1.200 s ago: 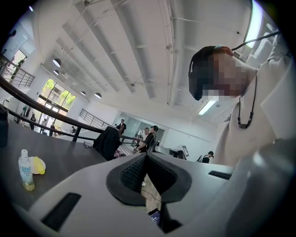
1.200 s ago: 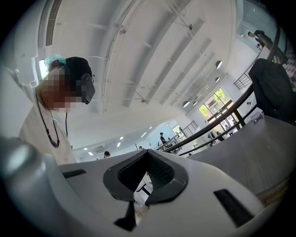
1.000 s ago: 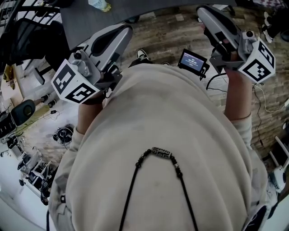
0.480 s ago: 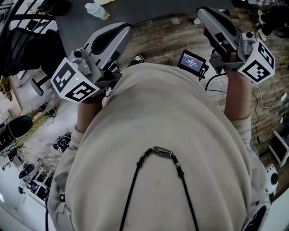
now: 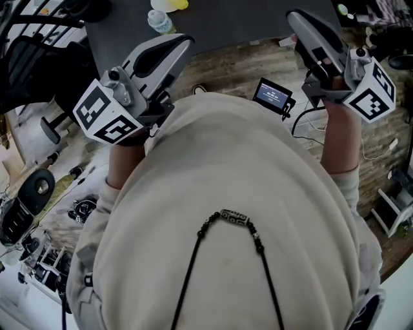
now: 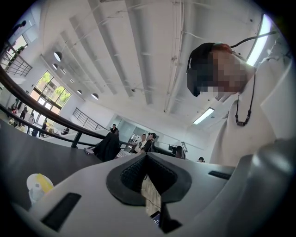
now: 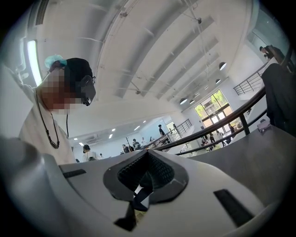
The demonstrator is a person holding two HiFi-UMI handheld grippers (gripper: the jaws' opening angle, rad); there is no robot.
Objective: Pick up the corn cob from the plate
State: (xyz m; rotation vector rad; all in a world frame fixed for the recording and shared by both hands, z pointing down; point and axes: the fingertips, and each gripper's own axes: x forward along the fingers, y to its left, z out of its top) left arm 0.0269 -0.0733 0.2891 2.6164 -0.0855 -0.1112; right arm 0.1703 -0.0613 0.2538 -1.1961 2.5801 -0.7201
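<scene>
I hold my left tongs (image 5: pixel 183 42) and right tongs (image 5: pixel 295 17) up by my chest, pointing level and away from me. Both have their jaws pressed together with nothing in them. My left arm (image 5: pixel 124 164) and right arm (image 5: pixel 339 138) are bent up.

Big open-plan lab/office hall, not a home. High white ceiling with long beams (image 6: pixel 138 51), round pendant lamps (image 6: pixel 57 56) and strip lights (image 6: pixel 206 115). Dark handrail (image 7: pixel 222 125) and tall windows (image 7: pixel 212 105) at the far end. People (image 6: pixel 147 141) sit and stand around in the background. Wood-plank floor (image 5: pixel 239 61) is littered with cables (image 5: pixel 300 122) and loose gear (image 5: pixel 32 190). Small monitor (image 5: pixel 271 95) sits beside a dark grey surface (image 5: pixel 232 22).
</scene>
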